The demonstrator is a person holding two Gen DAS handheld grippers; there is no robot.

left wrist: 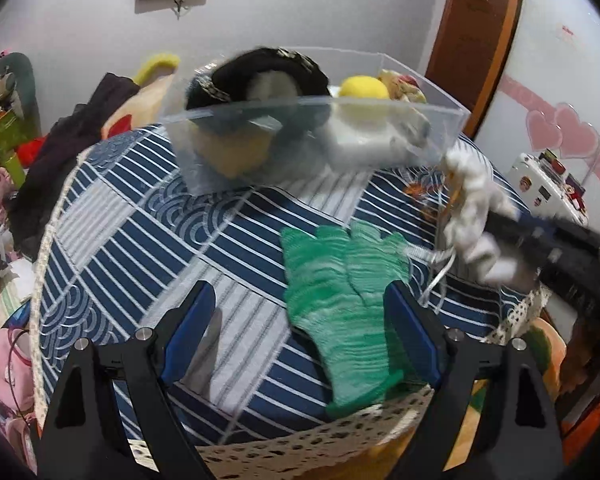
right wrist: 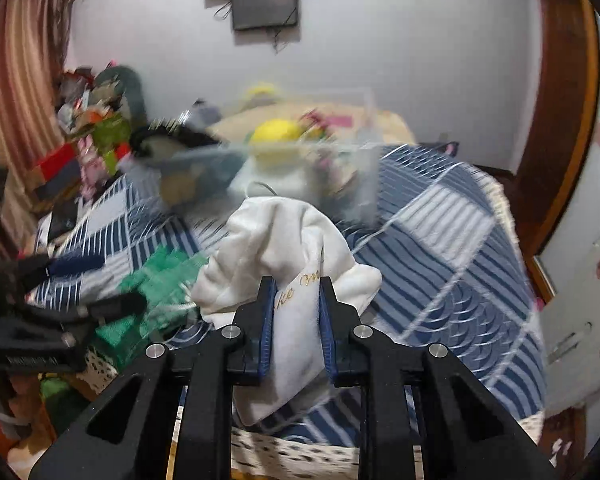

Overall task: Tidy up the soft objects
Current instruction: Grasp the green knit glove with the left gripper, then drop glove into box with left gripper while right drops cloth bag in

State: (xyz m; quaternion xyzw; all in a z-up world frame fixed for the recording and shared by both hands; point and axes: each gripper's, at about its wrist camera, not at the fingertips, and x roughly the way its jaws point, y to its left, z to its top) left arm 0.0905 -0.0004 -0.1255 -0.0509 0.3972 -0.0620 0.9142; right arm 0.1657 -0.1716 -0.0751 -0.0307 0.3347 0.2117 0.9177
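Observation:
A green knit glove (left wrist: pixel 346 300) lies flat on the blue striped tablecloth (left wrist: pixel 148 216). My left gripper (left wrist: pixel 300 312) is open just above and before it, its right finger beside the glove's cuff. My right gripper (right wrist: pixel 298 300) is shut on a white cloth pouch (right wrist: pixel 288 248) with gold lettering and holds it above the table; the pouch also shows in the left wrist view (left wrist: pixel 472 216) at the right. A clear plastic box (left wrist: pixel 312 136) at the far side holds a black and white plush (left wrist: pixel 260 80), a yellow ball (left wrist: pixel 364 88) and other soft items. The glove (right wrist: pixel 156 280) shows blurred in the right wrist view.
The round table's lace edge (left wrist: pixel 300 440) is close in front. Piles of toys and boxes (right wrist: pixel 88 140) crowd the left side. A dark cloth (left wrist: pixel 60 152) hangs over the table's far left. A white appliance (left wrist: pixel 548 188) stands at the right.

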